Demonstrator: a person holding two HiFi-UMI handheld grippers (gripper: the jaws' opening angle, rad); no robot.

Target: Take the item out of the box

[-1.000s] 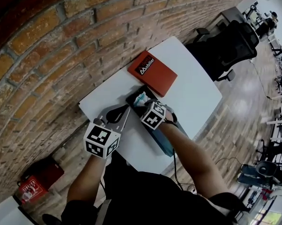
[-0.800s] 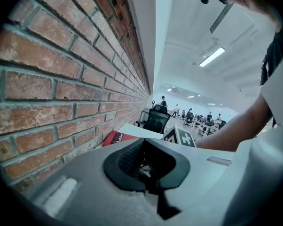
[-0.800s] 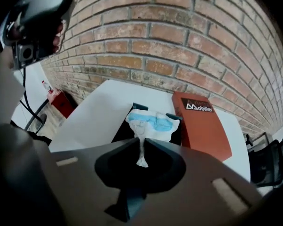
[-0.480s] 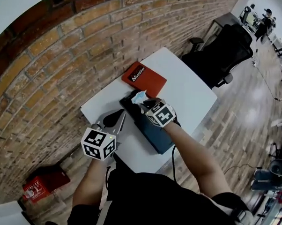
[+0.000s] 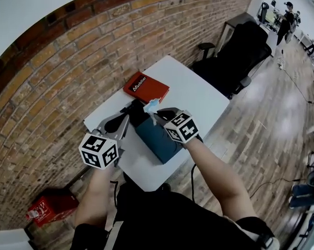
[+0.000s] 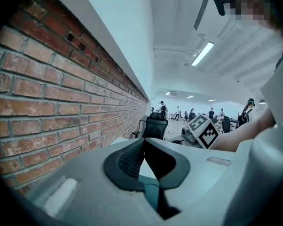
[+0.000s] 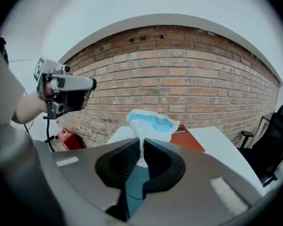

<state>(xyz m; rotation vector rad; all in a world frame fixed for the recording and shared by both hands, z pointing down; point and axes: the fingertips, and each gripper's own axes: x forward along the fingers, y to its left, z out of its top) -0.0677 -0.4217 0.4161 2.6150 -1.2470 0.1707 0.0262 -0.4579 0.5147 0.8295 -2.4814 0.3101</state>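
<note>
A dark teal box (image 5: 156, 135) lies on the white table (image 5: 198, 95). My right gripper (image 5: 156, 114) is shut on a white and blue packet (image 5: 151, 106), held in the air above the box's far end. Its jaws have just been closing, with the packet's lower edge pinched between them. In the right gripper view the packet (image 7: 151, 121) sticks up from the gripper (image 7: 142, 142). My left gripper (image 5: 124, 117) hovers to the left of the box, raised off the table. Its tips (image 6: 144, 140) meet with nothing between them.
A red lid or booklet (image 5: 145, 87) lies on the table beyond the box, near the brick wall (image 5: 68, 72). A black office chair (image 5: 240, 51) stands past the table's far end. A red bag (image 5: 45, 210) sits on the floor at the left.
Both grippers have risen. The right one has lifted the packet up from the box's far end. The left one has come up off the table.
</note>
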